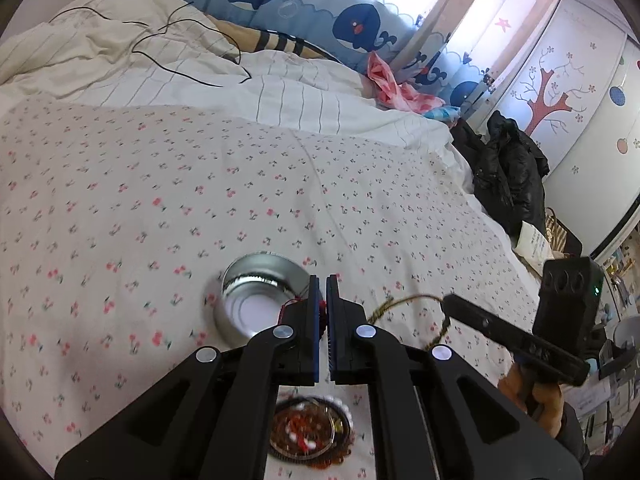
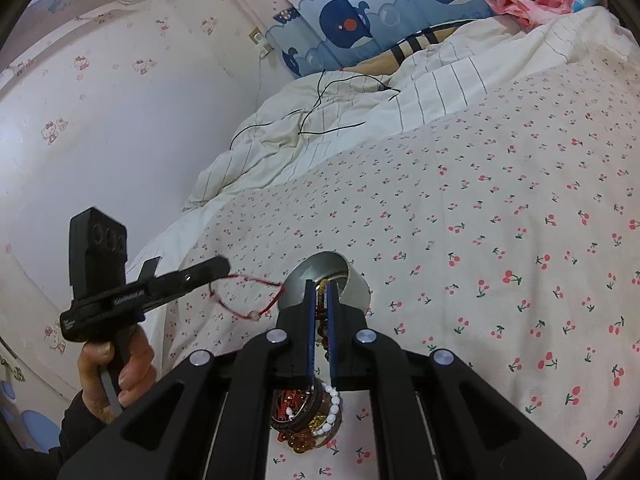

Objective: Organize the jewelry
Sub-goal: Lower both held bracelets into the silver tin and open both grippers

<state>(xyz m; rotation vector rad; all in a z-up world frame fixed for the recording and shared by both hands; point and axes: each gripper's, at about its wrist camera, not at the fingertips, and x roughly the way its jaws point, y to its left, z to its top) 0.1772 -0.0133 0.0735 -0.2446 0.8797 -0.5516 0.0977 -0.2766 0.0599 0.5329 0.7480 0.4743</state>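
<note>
The left tongs (image 1: 322,280) are pinched nearly together on a thin red string bracelet (image 2: 256,300), which in the right wrist view hangs from their tip at middle left; the right tongs (image 2: 319,285) are likewise closed, on a brownish-gold cord (image 1: 404,304) that loops from their tip at the right of the left wrist view; a hand (image 2: 120,376) grips the left handle at lower left. Just beyond both tongs, at lower centre, a round metal tin (image 1: 256,296) lies on the cherry-print bedsheet (image 1: 280,184), its shiny inside showing nothing I can make out. Below the tongs, at the bottom edge, a heap of jewelry (image 2: 308,416) sits on the sheet: dark bangles, white pearl beads, red and amber beads; whether a dish holds it I cannot tell. Farther up, a striped duvet (image 1: 120,48) carries a black cable (image 1: 180,52).
</note>
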